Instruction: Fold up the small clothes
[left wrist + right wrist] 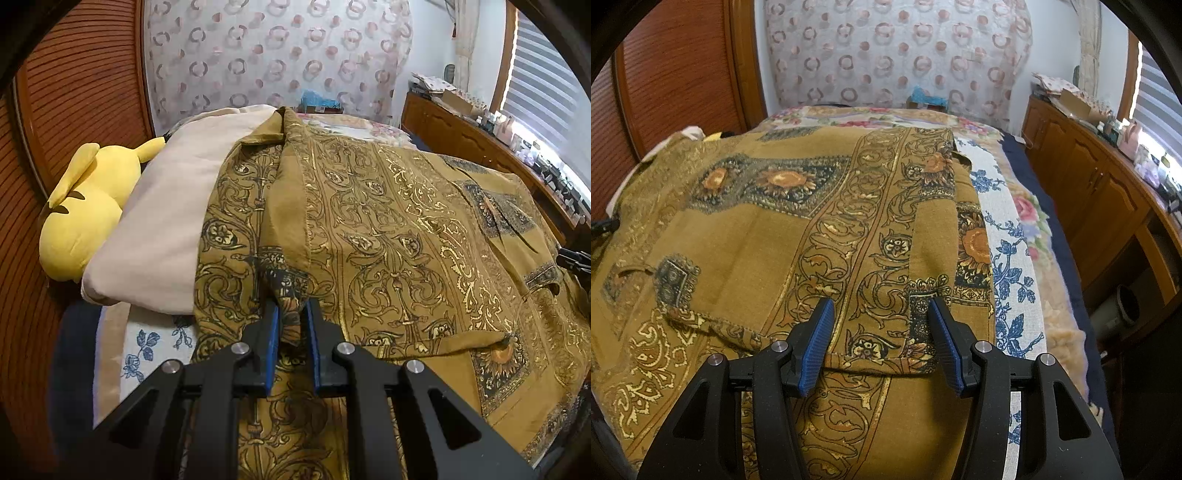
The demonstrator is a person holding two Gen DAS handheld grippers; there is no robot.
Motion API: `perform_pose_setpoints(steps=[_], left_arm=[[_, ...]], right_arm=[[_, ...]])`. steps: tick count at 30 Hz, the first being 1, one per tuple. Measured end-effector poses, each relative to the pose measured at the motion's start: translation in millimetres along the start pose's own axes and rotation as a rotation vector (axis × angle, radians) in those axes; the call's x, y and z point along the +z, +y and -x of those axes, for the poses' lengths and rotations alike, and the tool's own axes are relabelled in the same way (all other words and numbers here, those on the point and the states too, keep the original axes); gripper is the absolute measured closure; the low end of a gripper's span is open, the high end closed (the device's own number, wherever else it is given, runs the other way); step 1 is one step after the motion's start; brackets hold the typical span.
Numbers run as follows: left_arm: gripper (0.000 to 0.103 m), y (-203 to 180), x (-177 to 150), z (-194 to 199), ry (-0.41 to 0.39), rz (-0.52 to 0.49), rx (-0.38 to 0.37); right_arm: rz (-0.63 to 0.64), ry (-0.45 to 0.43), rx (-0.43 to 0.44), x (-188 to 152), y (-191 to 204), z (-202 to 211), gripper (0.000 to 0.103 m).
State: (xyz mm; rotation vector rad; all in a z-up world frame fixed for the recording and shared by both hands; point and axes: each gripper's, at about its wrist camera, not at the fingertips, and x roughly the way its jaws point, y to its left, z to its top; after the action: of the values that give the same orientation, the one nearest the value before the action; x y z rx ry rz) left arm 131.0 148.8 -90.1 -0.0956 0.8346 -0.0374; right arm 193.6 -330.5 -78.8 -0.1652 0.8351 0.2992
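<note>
- My left gripper is pinched onto a bunched ridge of the mustard patterned garment, with cloth squeezed between the blue pads.
- My right gripper has its jaws spread wide and holds nothing; it hovers just over the garment's near hem.
- The garment lies spread across the bed, partly draped over a cream pillow on the left, with one panel already turned over so a stitched edge runs down the middle in the left view.
- I judge the cloth light and limp, a thin woven fabric that will sag and crease wherever I lift it; not slippery, nothing fragile. It should follow a two-point pull without resistance.
- Best holds look like the hems and corners: the near hem under my right jaws, and the folded panel's right edge, where doubled cloth gives the pads something thick.
- Room: the wooden wardrobe and a yellow plush toy crowd the left side, so I would sweep folds away from there.
- On the right, the blue-flowered sheet gives a strip of free bed before the wooden cabinet; the far end of the bed looks open too.
</note>
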Motion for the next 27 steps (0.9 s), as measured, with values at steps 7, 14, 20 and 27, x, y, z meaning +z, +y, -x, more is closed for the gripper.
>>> perform_pose_setpoints(steps=[7,14,20,27], left_arm=[[0.090,-5,0,-1,0.003,-0.020,0.022],[0.098,-8,0,0,0.002,-0.035,0.020],[0.103,-16,5,29,-0.068,-0.025,-0.040],[0.103,-16,11,75,-0.159,-0.023,-0.098]], right_arm=[[-0.033,-0.022,0.027,4,-19,15,0.051],[0.026,0.044,0.012,1,-17,0,0.076],[0.101,-0.015,0.007,0,-1,15,0.101],[0.080,-0.120,0.022,10,-4,55,0.103]])
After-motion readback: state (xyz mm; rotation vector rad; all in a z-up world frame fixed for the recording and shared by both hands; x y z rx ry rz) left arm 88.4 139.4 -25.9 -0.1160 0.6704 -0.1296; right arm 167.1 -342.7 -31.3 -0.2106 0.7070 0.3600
